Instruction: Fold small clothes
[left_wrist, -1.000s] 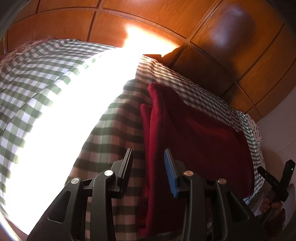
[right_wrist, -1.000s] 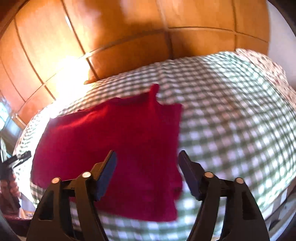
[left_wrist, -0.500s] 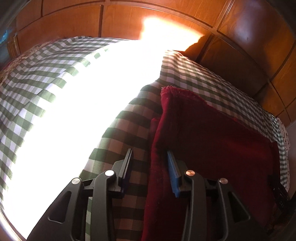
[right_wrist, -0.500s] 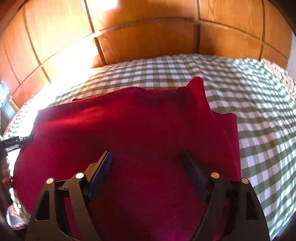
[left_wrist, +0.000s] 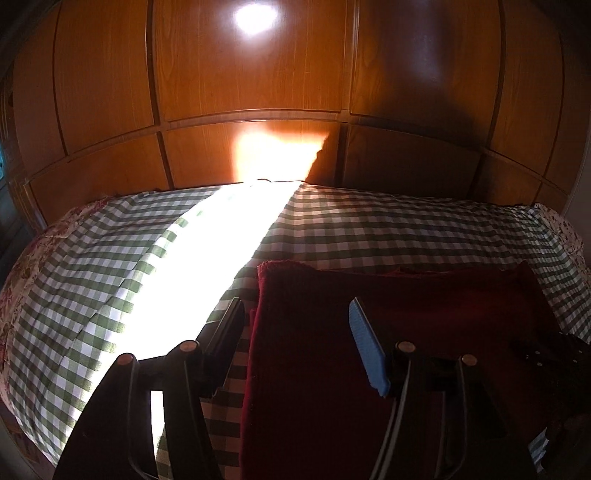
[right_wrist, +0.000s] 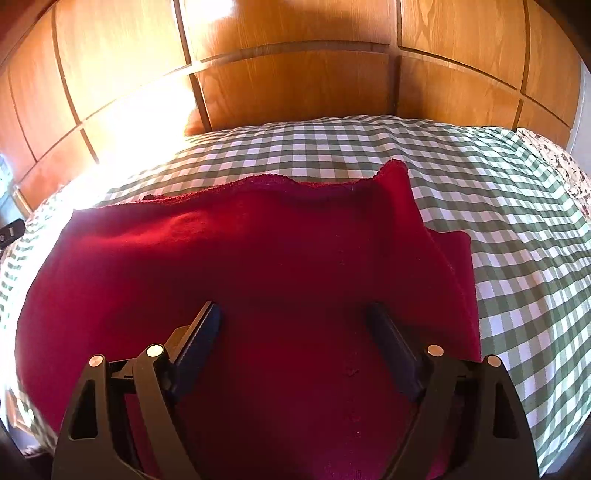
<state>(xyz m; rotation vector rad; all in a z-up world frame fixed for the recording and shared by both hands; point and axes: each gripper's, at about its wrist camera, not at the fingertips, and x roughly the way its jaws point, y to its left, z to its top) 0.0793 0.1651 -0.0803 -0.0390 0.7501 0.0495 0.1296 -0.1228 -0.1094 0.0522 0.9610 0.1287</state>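
Red garment (right_wrist: 258, 266) lies flat on the checked bed cover (right_wrist: 498, 206), partly folded; a second layer sticks out past its right edge, and one corner peaks up at the far edge toward the wooden headboard (right_wrist: 295, 85).

Left hand-held gripper (left_wrist: 295, 332): jaws opening, nothing pressed between them; it straddles the garment's left edge, with one finger over the checks and the blue pad (left_wrist: 367, 354) over the red cloth. Right hand-held gripper (right_wrist: 291, 332): jaws opening, set wide apart over the middle of the garment, no cloth pinched.

Risks, as judgement: the layers are misaligned on the garment's right, so the next fold may lock in a crooked edge. The raised corner near the headboard could flop over and crease. A pinch that takes only the top layer would drag it off the lower one. The bed cover is loose and could get pinched along with the garment's left edge.

Views: the right wrist view shows the peaked corner, scalloped far hem and offset layer; in the left view these are dark and hard to read. The left view alone shows the blown-out sun strip left of the garment and the garment's left border.
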